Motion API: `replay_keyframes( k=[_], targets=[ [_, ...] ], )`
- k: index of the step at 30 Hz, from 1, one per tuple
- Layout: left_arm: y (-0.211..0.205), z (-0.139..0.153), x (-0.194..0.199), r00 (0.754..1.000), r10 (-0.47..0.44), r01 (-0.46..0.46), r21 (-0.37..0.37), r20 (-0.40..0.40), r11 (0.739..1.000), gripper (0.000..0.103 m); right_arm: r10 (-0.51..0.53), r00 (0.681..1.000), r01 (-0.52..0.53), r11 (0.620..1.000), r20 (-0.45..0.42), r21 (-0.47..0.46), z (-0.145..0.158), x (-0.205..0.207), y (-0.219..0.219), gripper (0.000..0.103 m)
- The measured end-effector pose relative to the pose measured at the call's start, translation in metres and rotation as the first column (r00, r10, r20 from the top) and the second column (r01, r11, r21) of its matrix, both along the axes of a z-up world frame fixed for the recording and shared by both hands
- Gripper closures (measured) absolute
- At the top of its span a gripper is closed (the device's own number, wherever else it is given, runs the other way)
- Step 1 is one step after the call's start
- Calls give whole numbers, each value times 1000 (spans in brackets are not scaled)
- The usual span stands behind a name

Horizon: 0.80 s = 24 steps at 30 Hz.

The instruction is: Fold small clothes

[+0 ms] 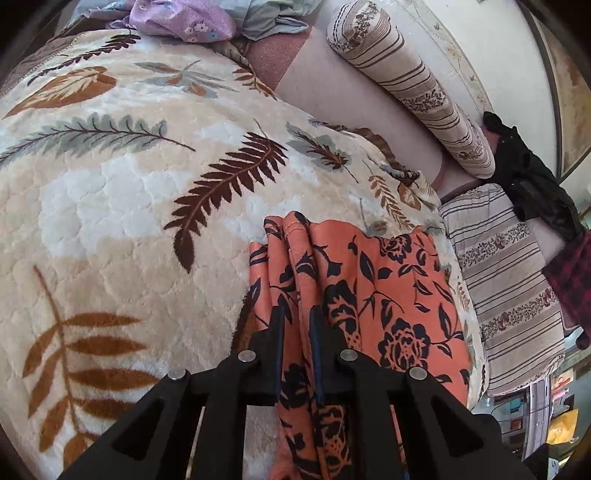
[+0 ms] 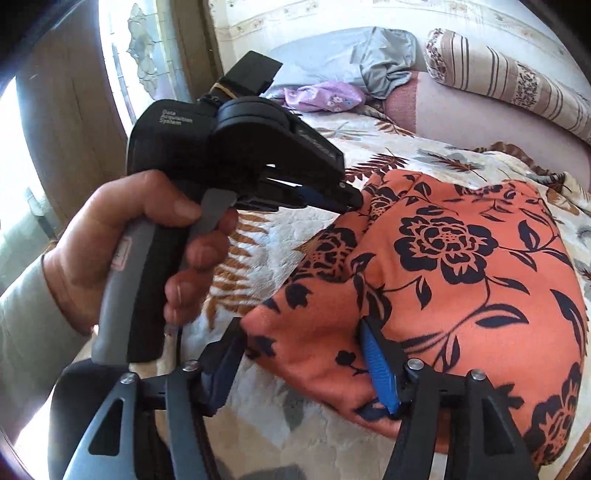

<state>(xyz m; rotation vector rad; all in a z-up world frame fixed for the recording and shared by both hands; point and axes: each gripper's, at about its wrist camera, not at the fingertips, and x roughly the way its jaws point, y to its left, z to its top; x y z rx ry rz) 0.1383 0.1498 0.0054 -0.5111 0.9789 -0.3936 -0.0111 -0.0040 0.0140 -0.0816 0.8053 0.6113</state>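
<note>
Orange floral garment [image 2: 461, 258] is spread, partly folded, on the leaf-patterned blanket [image 1: 110, 206] of the bed. A bunched edge is clenched in the left tool [image 1: 297, 314]; the right tool [image 2: 303, 354] is released, its jaws straddling a corner. Soft, light, slippery cloth is judged best taken at hems.

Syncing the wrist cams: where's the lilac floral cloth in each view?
Left wrist: lilac floral cloth at the top edge, left of centre, beyond the leaf-print blanket.
Right wrist: lilac floral cloth upper centre, just right of the left gripper's body.
Shared landmark: striped bolster, upper right in both.
</note>
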Motion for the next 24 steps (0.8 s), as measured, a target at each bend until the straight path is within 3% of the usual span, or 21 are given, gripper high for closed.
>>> replay_keyframes(
  k=[3,5,7,9,12,21,23,24],
  targets=[
    [-1,19,-22,999,-17,18,-41,35,999,85,-34,999,35,997,-13,72,10,-14,-26,37],
    [-11,28,-35,998,-38,40,-39,55,998,63,-69,998,69,992,-10,101,16,-25,-46,37],
    [-25,29,-40,996,-68,69,-14,51,998,52,-110,994,111,986,-11,128,21,-31,-67,37],
    [-37,21,-36,998,-64,63,37,17,997,52,-153,988,154,977,-19,150,24,-36,-87,37],
    [-41,4,-28,997,-28,30,41,-68,999,54,-209,977,212,961,-33,176,27,-35,-112,37],
    [-50,2,-14,992,0,15,118,-124,993,55,-307,947,321,912,-94,257,29,-31,-164,37],
    [-55,0,-10,992,-7,28,159,-129,987,70,-312,945,326,908,-97,263,29,-30,-169,37],
    [-56,-2,-9,991,-5,28,170,-133,985,72,-316,944,331,906,-100,265,29,-29,-171,37]
  ],
)
